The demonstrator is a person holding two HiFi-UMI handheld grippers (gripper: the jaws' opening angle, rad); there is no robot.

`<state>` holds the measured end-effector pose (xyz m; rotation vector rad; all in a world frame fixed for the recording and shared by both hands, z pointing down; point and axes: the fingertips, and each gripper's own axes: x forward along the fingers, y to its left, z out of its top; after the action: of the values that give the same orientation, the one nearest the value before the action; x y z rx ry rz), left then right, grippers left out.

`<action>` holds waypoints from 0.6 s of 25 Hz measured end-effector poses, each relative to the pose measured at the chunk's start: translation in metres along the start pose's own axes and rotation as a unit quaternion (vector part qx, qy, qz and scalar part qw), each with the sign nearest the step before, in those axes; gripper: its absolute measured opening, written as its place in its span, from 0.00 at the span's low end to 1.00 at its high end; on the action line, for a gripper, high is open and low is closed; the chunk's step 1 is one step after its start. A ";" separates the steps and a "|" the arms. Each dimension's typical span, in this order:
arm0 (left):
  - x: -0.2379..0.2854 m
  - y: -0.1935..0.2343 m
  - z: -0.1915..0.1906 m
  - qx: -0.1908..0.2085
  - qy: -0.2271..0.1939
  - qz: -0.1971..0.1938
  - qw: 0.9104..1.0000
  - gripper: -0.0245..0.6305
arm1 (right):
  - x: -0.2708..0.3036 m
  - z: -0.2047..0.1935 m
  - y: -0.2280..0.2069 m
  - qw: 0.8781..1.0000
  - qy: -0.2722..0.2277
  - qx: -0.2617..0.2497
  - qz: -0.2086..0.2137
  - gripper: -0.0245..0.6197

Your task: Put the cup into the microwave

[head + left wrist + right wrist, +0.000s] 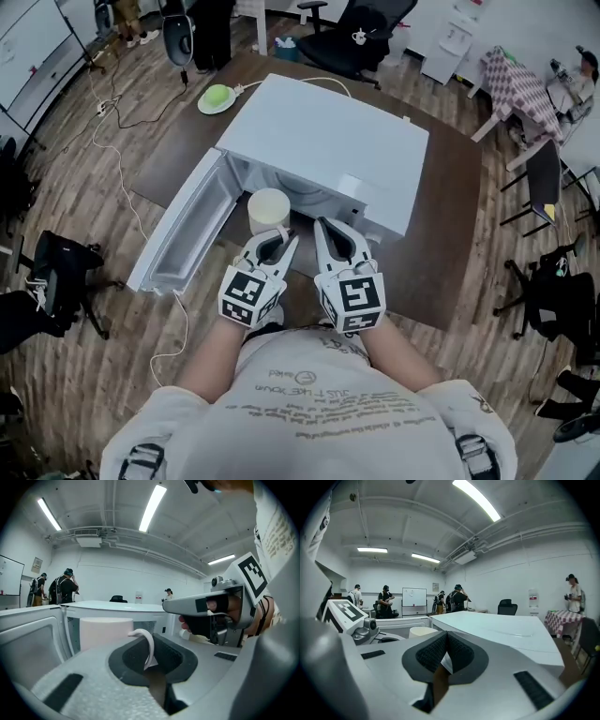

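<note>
A cream cup [268, 210] stands at the mouth of the white microwave [328, 141], whose door [184, 227] hangs open to the left. My left gripper [279, 236] is shut on the cup's thin handle [147, 645], with the cup's body [104, 632] just beyond the jaws. Close beside it on the right, my right gripper [330, 227] is shut with nothing between its pads. In the right gripper view the right gripper [446, 657] points over the microwave's top [501, 630], and the cup [423, 631] shows to the left.
The microwave sits on a brown table [441, 234]. A lime-green object [217, 97] lies at the table's far left corner with a white cable. Office chairs [56, 272] stand around the table, and several people [386, 601] stand far off in the room.
</note>
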<state>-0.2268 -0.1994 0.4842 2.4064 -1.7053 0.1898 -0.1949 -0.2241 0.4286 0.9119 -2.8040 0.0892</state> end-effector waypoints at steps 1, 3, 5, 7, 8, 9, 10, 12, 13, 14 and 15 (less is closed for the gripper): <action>0.003 0.005 -0.002 0.002 0.001 -0.008 1.000 0.09 | 0.001 -0.002 -0.002 1.000 0.004 0.001 -0.010 0.06; 0.007 0.015 -0.007 0.004 0.002 -0.023 1.000 0.09 | 0.002 -0.004 -0.006 1.000 0.009 0.003 -0.027 0.06; 0.012 0.024 -0.011 0.001 0.003 -0.036 0.999 0.09 | 0.001 -0.007 -0.010 0.999 0.014 0.002 -0.043 0.06; 0.018 0.031 -0.016 -0.003 0.006 -0.046 0.999 0.09 | 0.000 -0.009 -0.013 0.998 0.018 -0.003 -0.059 0.06; 0.021 0.035 -0.019 -0.003 0.009 -0.051 0.999 0.09 | 0.000 -0.011 -0.014 0.998 0.020 -0.003 -0.067 0.06; 0.025 0.037 -0.022 -0.003 0.012 -0.057 0.998 0.09 | -0.001 -0.013 -0.015 0.997 0.022 -0.001 -0.075 0.06; 0.029 0.039 -0.025 -0.002 0.015 -0.065 0.998 0.09 | -0.001 -0.016 -0.016 0.996 0.024 0.004 -0.084 0.06; 0.037 0.041 -0.028 0.002 0.016 -0.081 0.997 0.09 | -0.002 -0.018 -0.019 0.994 0.027 0.010 -0.101 0.06; 0.042 0.043 -0.029 0.003 0.015 -0.088 0.996 0.09 | -0.003 -0.019 -0.020 0.994 0.027 0.012 -0.109 0.06; 0.046 0.045 -0.031 0.002 0.014 -0.093 0.996 0.09 | -0.004 -0.020 -0.022 0.993 0.027 0.014 -0.117 0.06; 0.051 0.048 -0.032 -0.001 0.014 -0.097 0.995 0.09 | -0.006 -0.020 -0.023 0.992 0.027 0.015 -0.125 0.06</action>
<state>-0.2548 -0.2541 0.5298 2.5365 -1.4465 0.1921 -0.1734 -0.2374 0.4475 1.2404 -2.6214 0.1180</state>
